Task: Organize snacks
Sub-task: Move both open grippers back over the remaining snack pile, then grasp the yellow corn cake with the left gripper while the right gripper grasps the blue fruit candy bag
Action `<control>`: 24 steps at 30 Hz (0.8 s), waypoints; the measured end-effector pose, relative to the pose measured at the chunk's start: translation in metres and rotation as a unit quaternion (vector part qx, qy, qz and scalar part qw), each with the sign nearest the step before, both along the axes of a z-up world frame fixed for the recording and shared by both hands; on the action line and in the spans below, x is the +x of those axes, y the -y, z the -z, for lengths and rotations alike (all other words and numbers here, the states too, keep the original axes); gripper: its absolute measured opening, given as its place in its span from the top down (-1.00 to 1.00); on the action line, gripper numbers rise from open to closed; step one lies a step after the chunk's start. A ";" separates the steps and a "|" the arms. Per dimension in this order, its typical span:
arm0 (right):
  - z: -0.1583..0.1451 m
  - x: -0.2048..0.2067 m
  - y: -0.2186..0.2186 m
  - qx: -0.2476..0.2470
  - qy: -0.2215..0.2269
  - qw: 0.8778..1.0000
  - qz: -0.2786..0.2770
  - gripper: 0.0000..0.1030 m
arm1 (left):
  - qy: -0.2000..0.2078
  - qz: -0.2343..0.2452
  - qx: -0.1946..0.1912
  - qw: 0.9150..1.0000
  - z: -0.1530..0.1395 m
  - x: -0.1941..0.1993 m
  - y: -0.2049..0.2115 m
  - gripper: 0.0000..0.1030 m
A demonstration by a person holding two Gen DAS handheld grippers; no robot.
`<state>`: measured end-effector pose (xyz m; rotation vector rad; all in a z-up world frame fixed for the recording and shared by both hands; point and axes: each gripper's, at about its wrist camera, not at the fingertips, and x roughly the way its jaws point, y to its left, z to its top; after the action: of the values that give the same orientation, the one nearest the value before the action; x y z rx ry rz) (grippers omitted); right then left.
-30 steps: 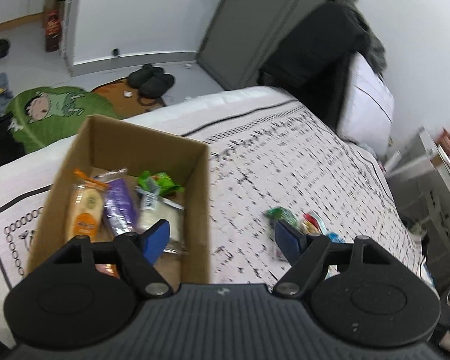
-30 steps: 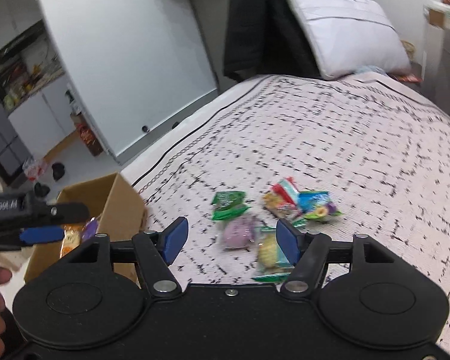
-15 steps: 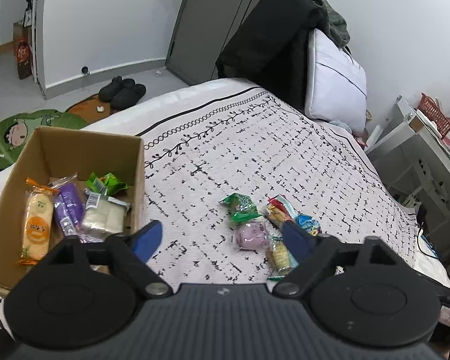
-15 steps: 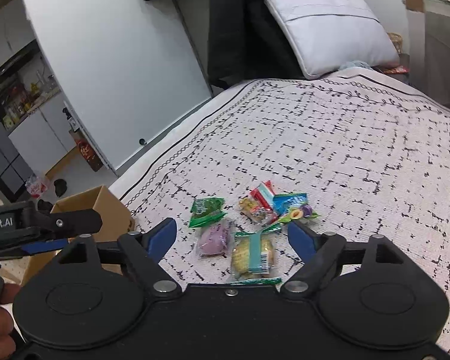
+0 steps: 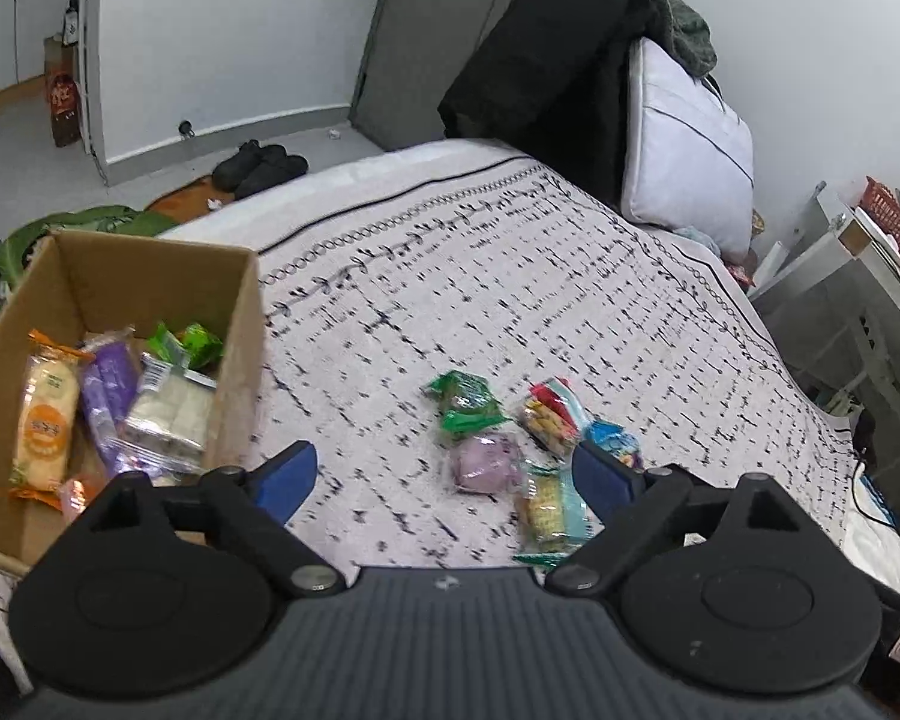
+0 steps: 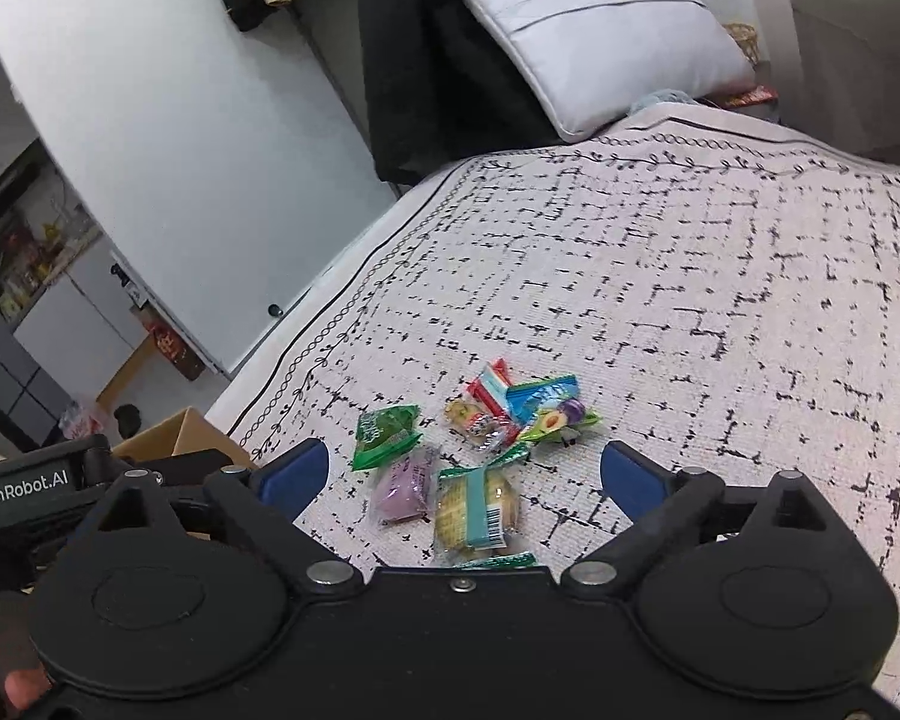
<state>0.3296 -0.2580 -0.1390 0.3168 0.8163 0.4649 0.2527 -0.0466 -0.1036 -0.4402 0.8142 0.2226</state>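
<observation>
Five crinkly wrapped snacks lie clustered on the patterned bedspread (image 6: 690, 276), right of the cardboard box (image 5: 243, 324). The yellow cake pack (image 6: 474, 510), glossy film with a teal band, runs lengthwise toward the right gripper (image 6: 463, 474); its jaws are opening, nothing pinched. Left gripper (image 5: 444, 474) is spreading too, empty. Beside the yellow pack: a soft purple pack (image 6: 403, 486).

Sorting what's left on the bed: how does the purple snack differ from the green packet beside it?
The purple snack is a rounded lump in clear wrap; the green packet is a flat, printed, opaque pouch. The purple snack lies nearer the camera; the green packet lies just beyond, touching or overlapping it. Both lie loose on the bedspread, outside the cardboard box.
</observation>
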 end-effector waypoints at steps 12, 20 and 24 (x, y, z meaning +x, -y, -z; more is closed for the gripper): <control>0.019 0.017 0.022 0.024 -0.044 0.998 0.040 -0.81 | -0.023 -0.008 -0.012 1.000 0.018 0.019 0.016 -0.77; 0.033 0.027 0.034 0.042 -0.077 0.994 0.063 -0.68 | -0.047 -0.003 -0.044 0.998 0.044 0.035 0.032 -0.70; 0.036 0.031 0.038 0.046 -0.081 0.993 0.069 -0.67 | -0.053 0.000 -0.054 0.997 0.056 0.043 0.041 -0.66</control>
<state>0.3606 -0.2959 -0.1753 0.4974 0.9269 0.3507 0.2954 -0.0876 -0.1593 -0.5333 0.9329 0.2043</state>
